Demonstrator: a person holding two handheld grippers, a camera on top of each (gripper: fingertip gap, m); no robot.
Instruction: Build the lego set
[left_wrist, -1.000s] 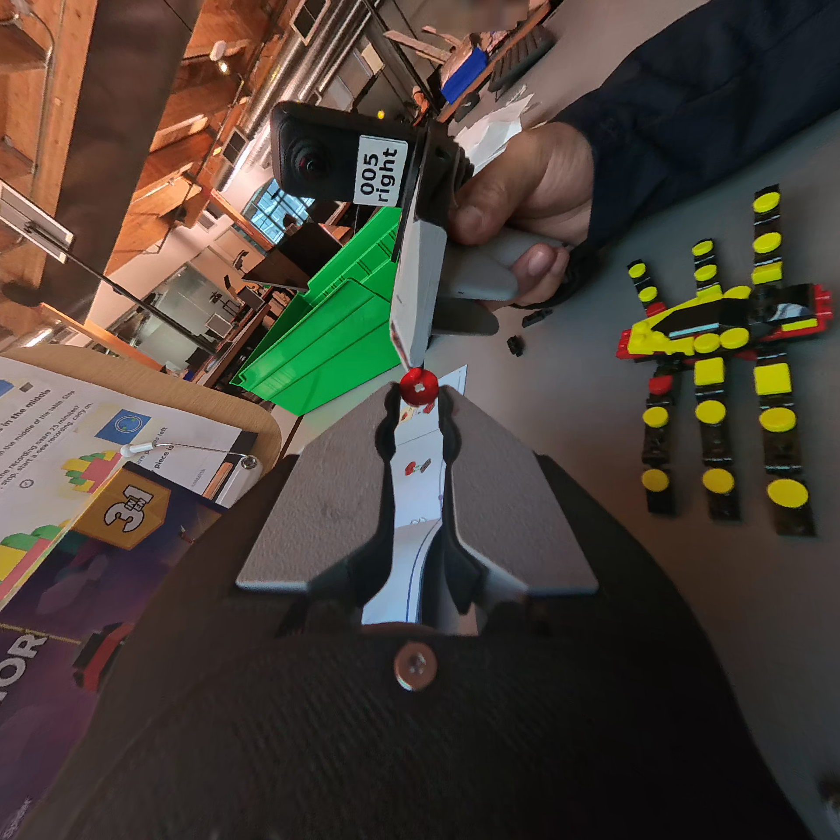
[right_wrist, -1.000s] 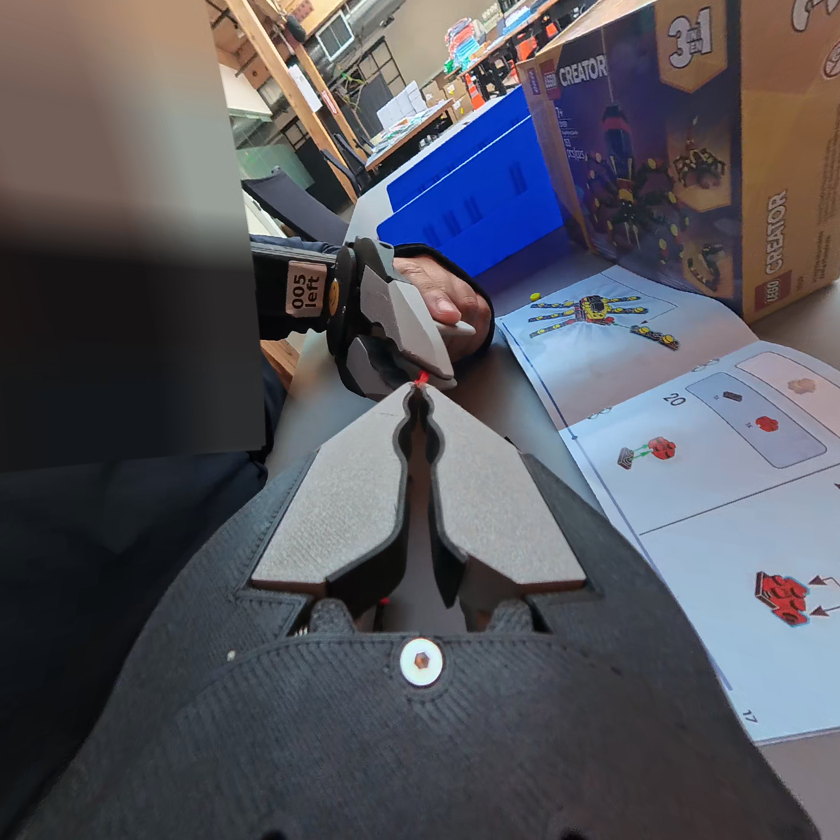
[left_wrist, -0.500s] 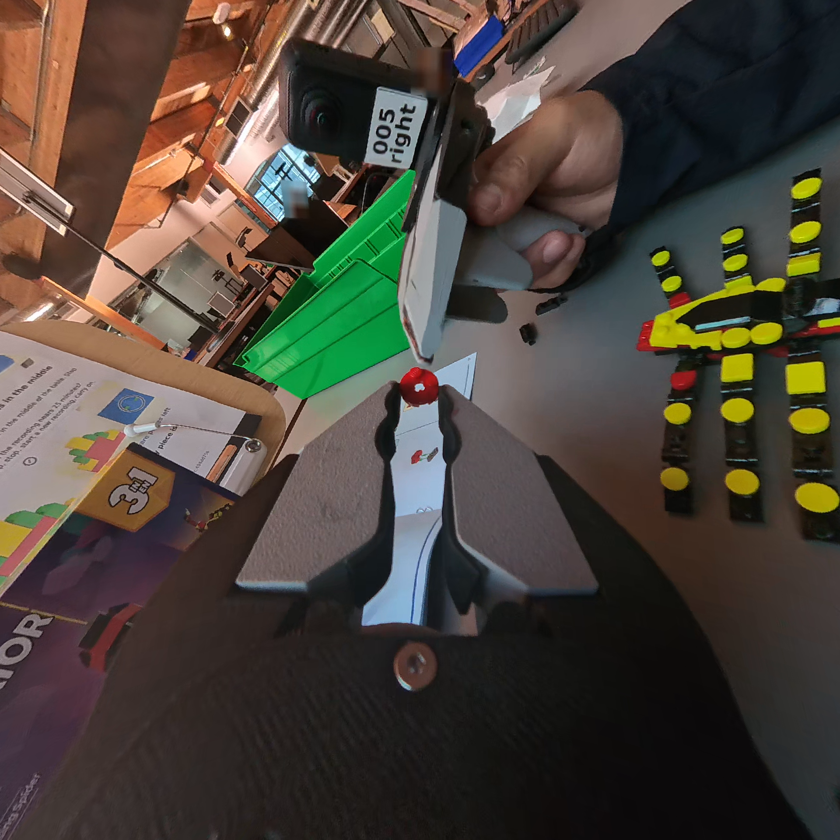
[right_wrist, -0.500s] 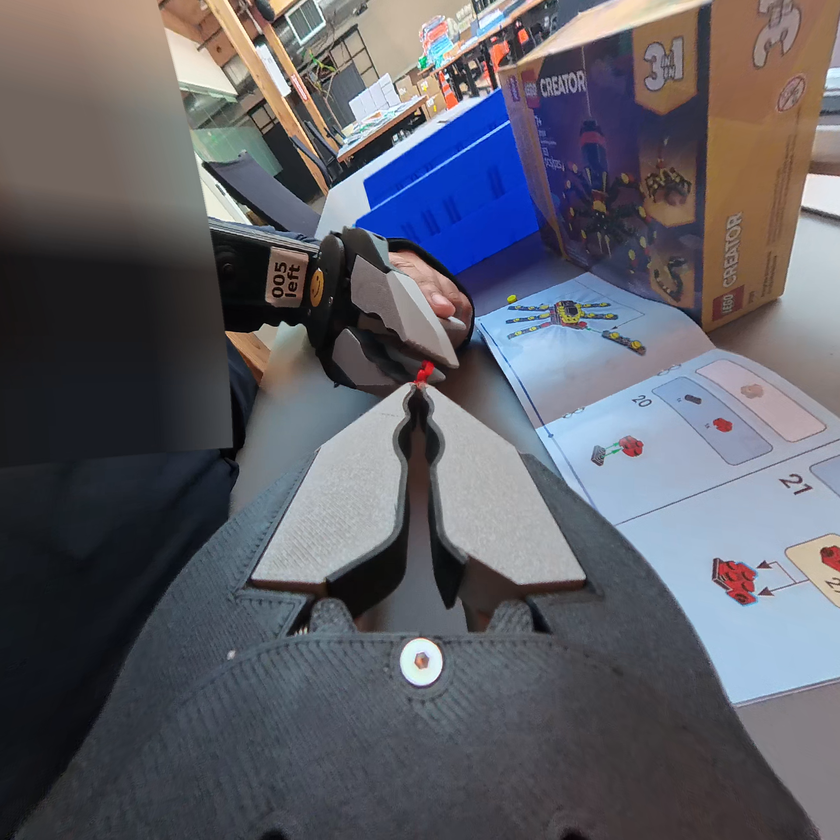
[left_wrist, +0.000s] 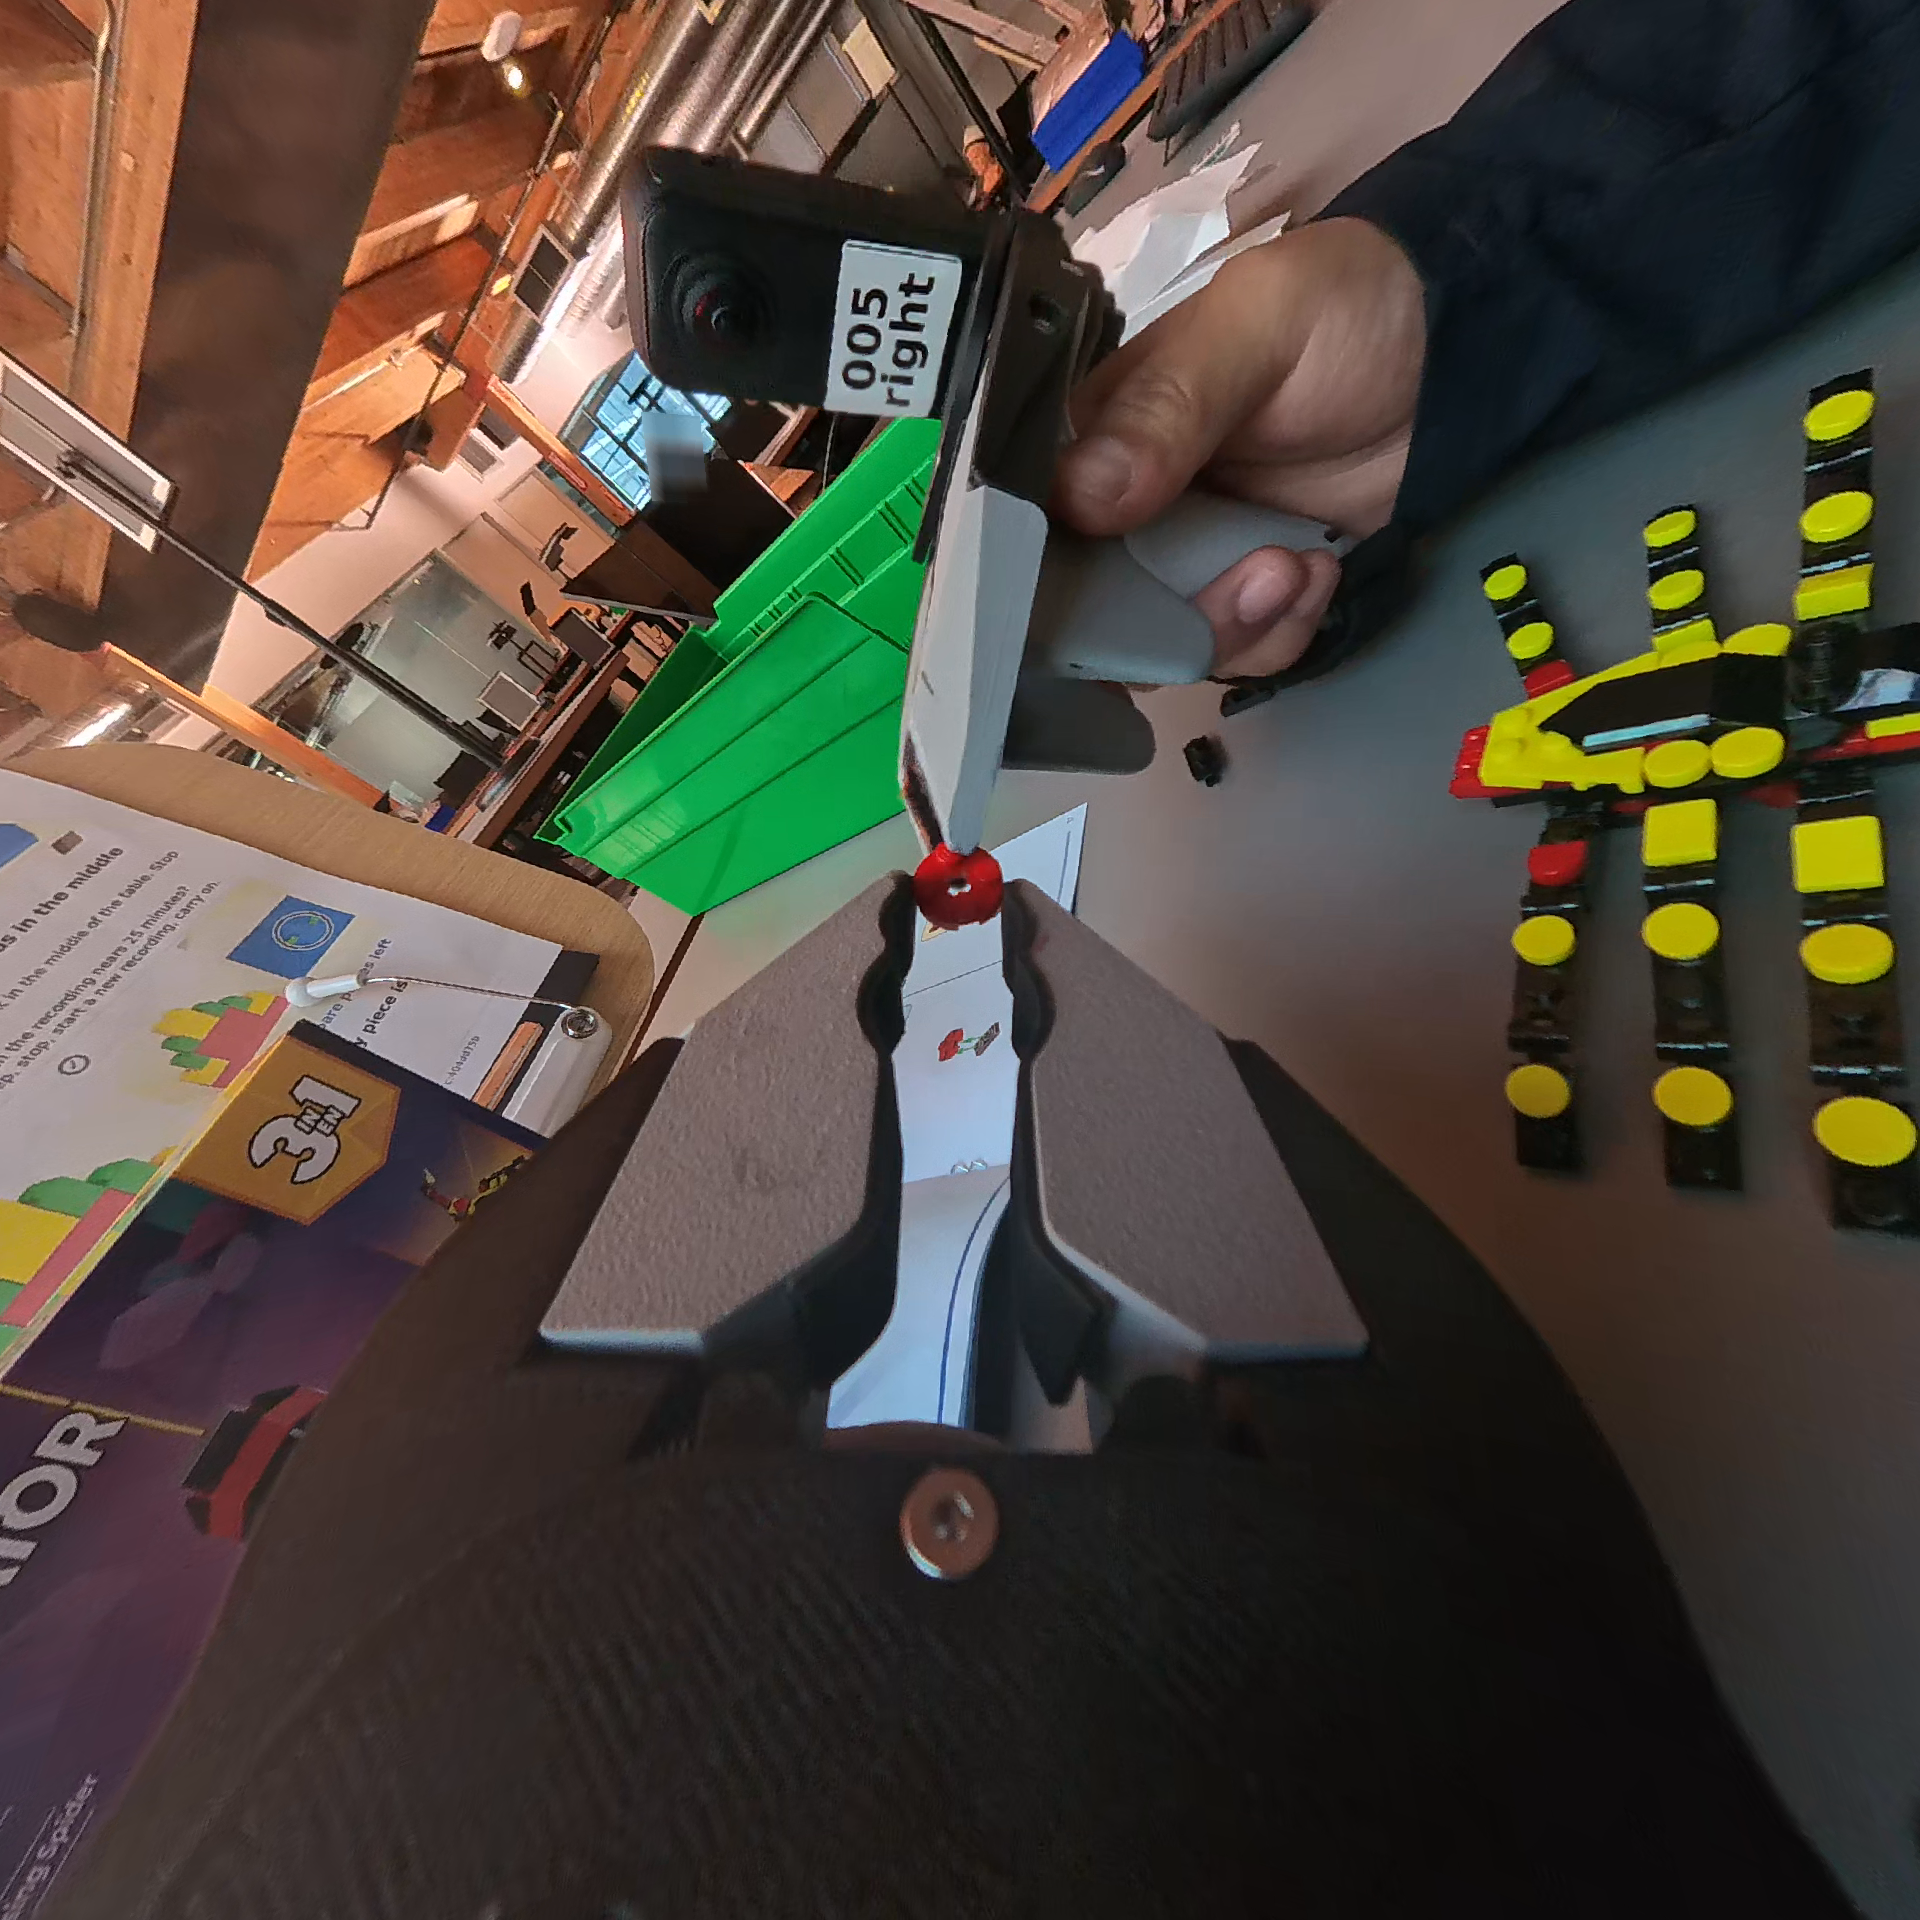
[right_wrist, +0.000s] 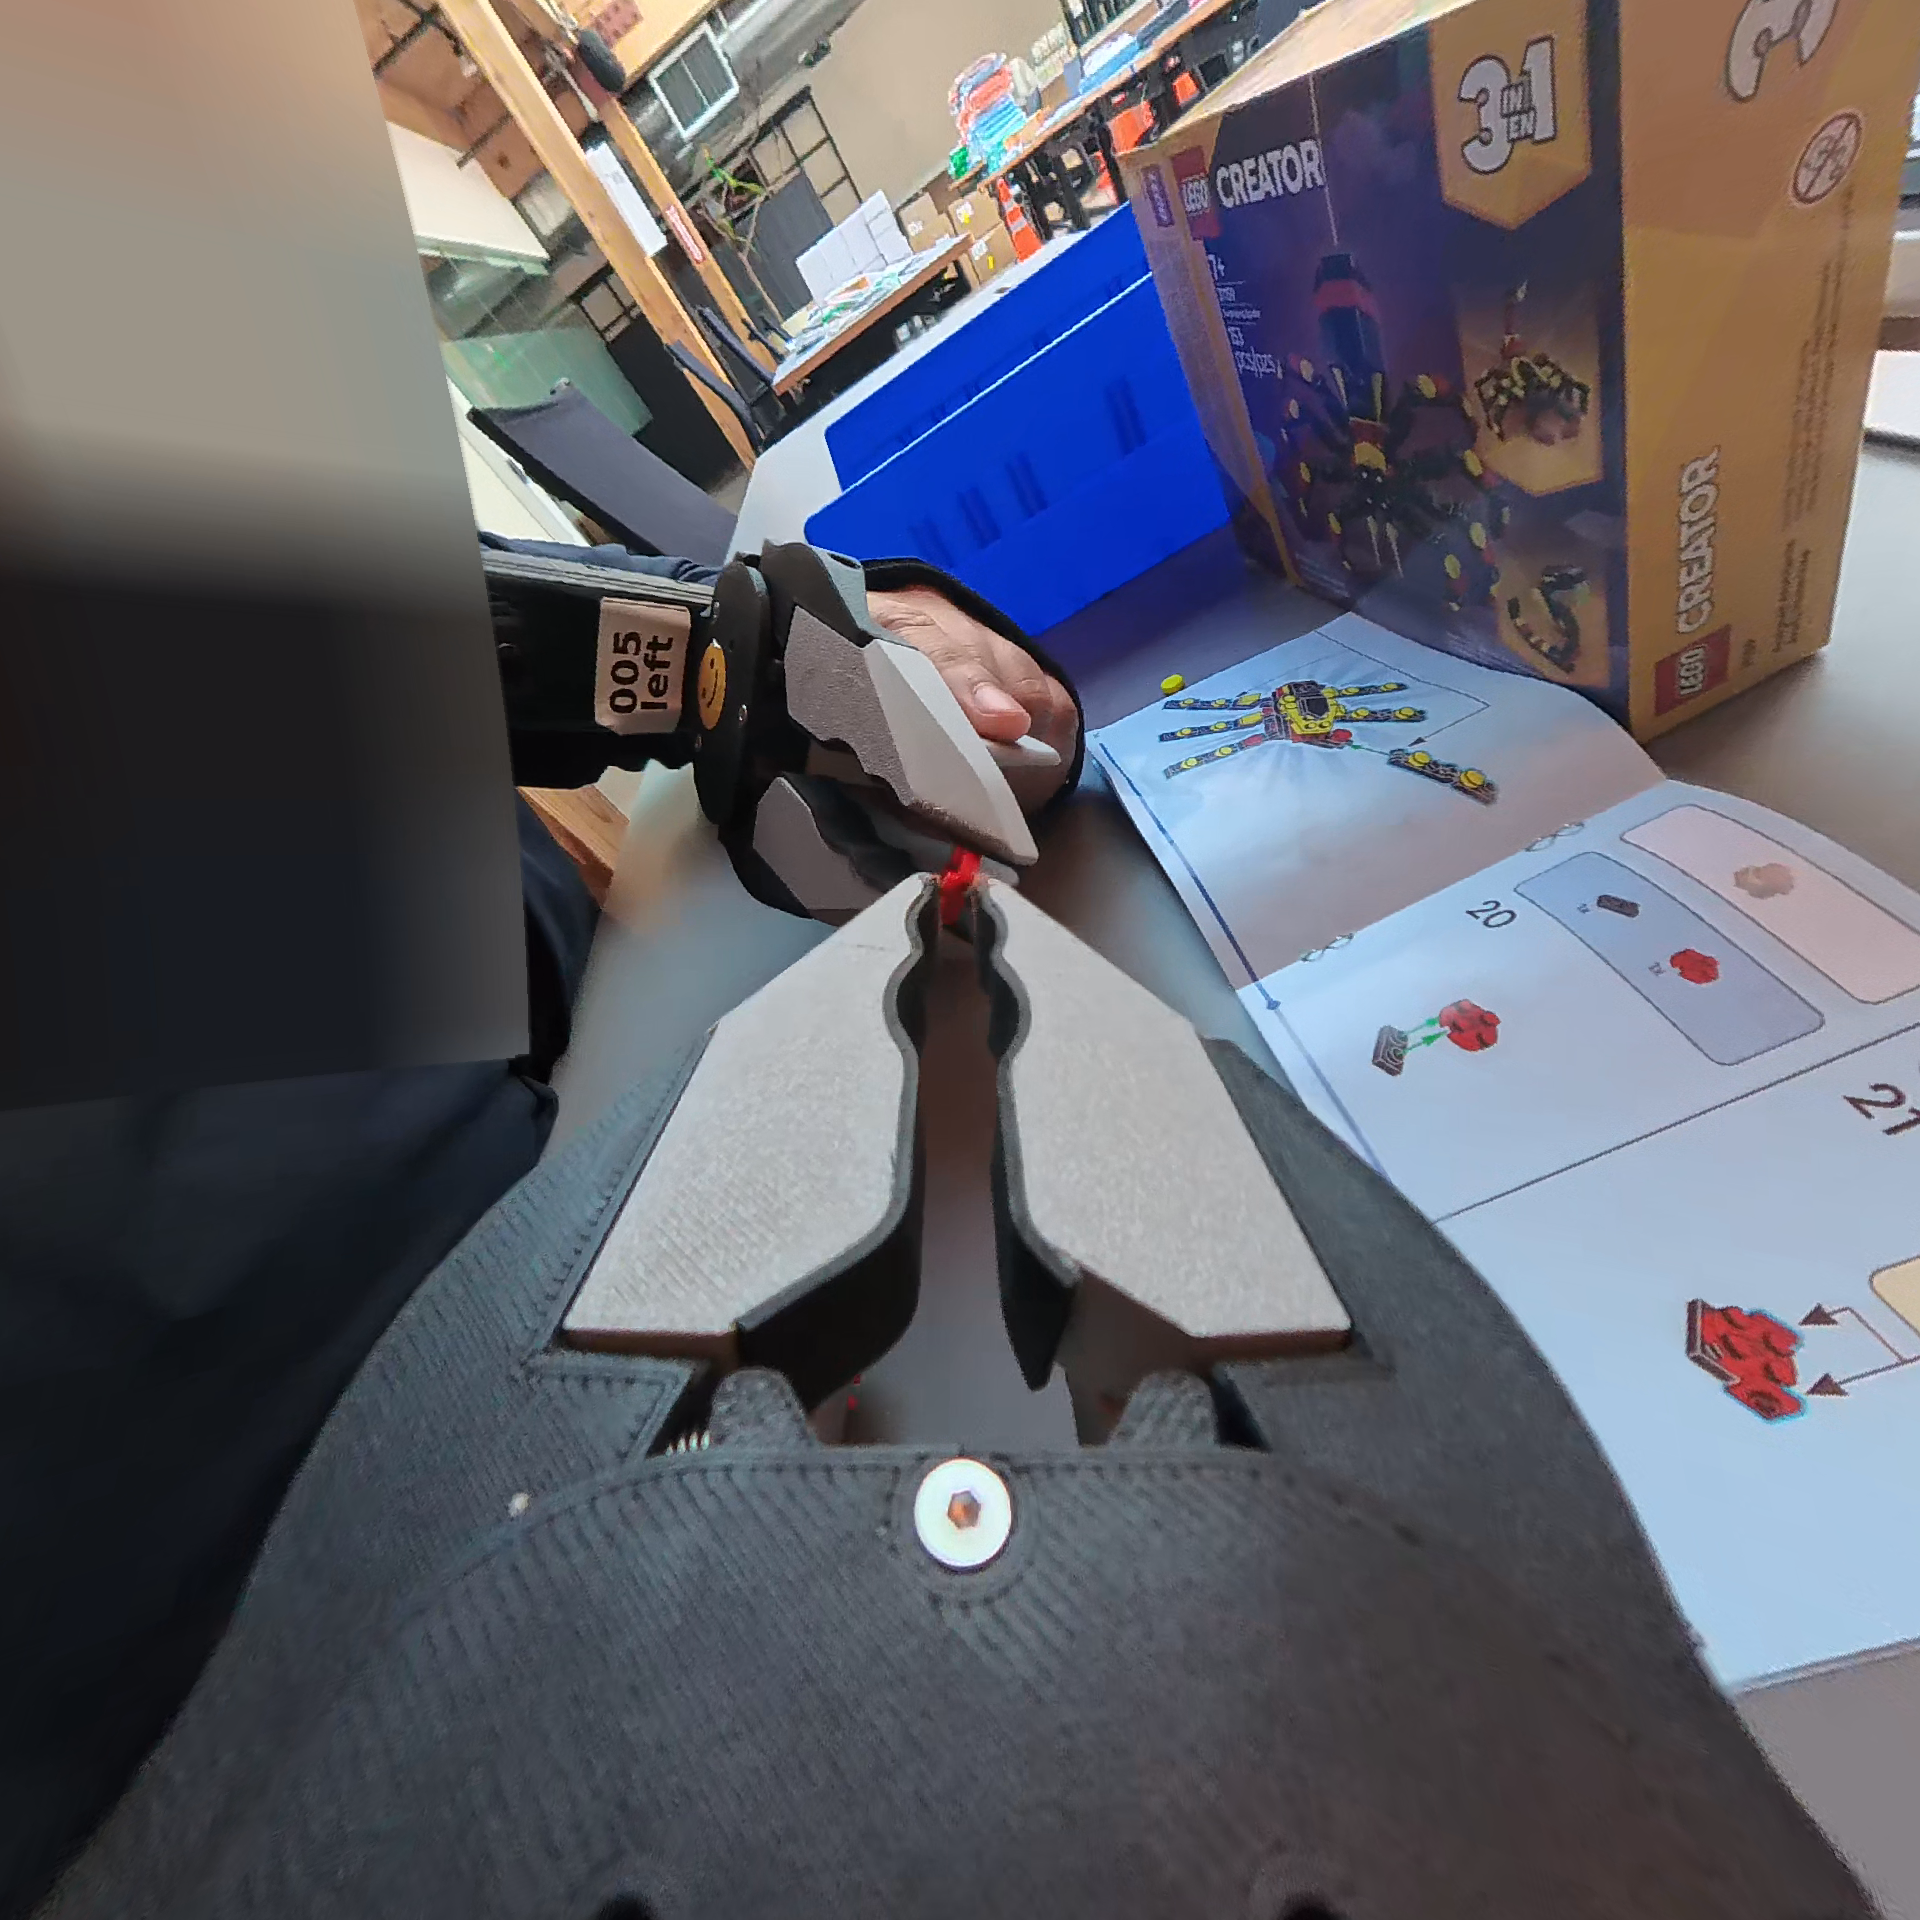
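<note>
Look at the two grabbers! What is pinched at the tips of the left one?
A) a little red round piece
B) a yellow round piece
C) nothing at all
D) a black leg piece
A: in the left wrist view the left gripper has its tips closed on a little red round piece, with the right gripper touching it from above.

Workshop: timber beams (left_wrist: 187, 312), storage bins (left_wrist: 748, 727).
</note>
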